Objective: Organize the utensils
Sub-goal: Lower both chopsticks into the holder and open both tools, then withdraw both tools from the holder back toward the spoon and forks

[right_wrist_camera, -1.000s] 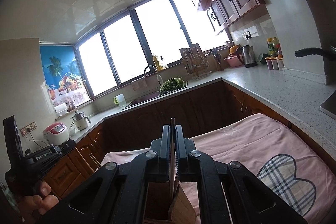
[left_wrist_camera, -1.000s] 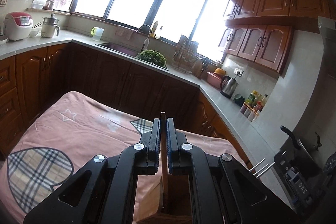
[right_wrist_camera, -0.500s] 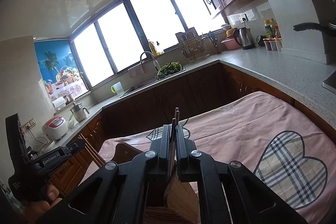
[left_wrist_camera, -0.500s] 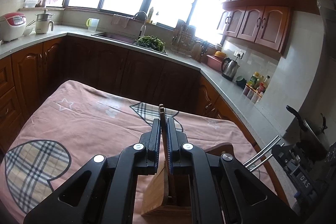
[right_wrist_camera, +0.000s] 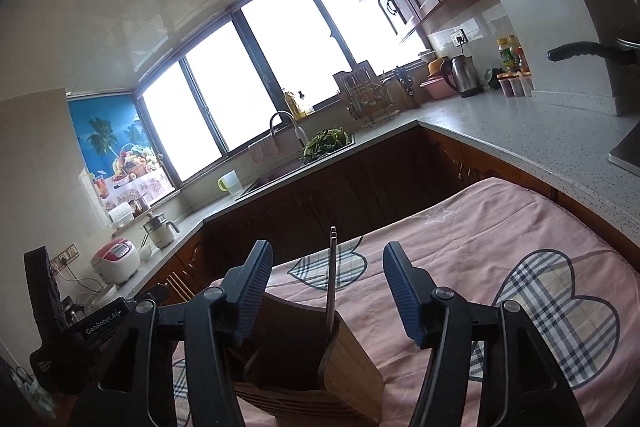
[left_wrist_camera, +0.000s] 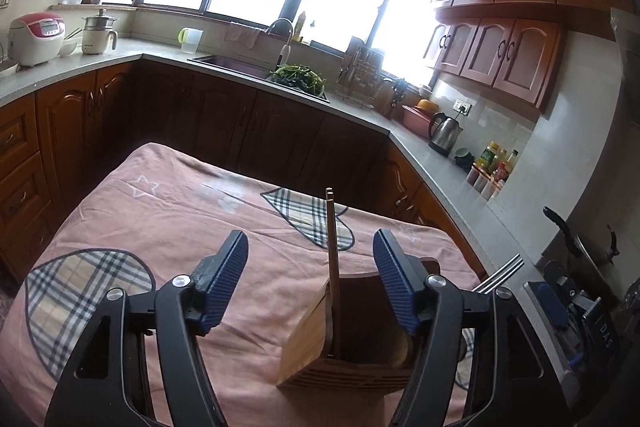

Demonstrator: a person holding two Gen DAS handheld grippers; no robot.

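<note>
Chopsticks (left_wrist_camera: 333,259), a wooden pair, stand nearly upright in a wooden utensil holder (left_wrist_camera: 316,343), lower ends inside a compartment, tops close together above the rim. From the right wrist camera a second pair (right_wrist_camera: 331,275) stands in the same holder (right_wrist_camera: 344,367), against its near right wall. Which compartment each pair occupies cannot be told.

Holder sits on a table (left_wrist_camera: 168,195) covered with a pink cloth bearing plaid hearts and white star outlines. In the left view it stands toward the near right corner of the table.

Left gripper (left_wrist_camera: 310,283): jaws opening, blue ribbed pads wide apart. Chopsticks rise between the pads, touching neither; they stand nearer the right pad. Nothing is gripped.

Right gripper (right_wrist_camera: 328,289): jaws opening, pads wide. Its pair rises between them, roughly centred, clear of both pads.

Each gripper appears at the edge of the other's view: the right one at far right of the left camera, the left one at far left of the right camera. Metal prongs or rods (left_wrist_camera: 502,273) show just beside the left gripper's right arm; their identity is unclear.

Background: L-shaped grey countertop (left_wrist_camera: 424,155) over dark wood cabinets, sink with green vegetables (left_wrist_camera: 298,75), steel kettle (left_wrist_camera: 444,133), rice cooker (left_wrist_camera: 36,37), bright windows.
</note>
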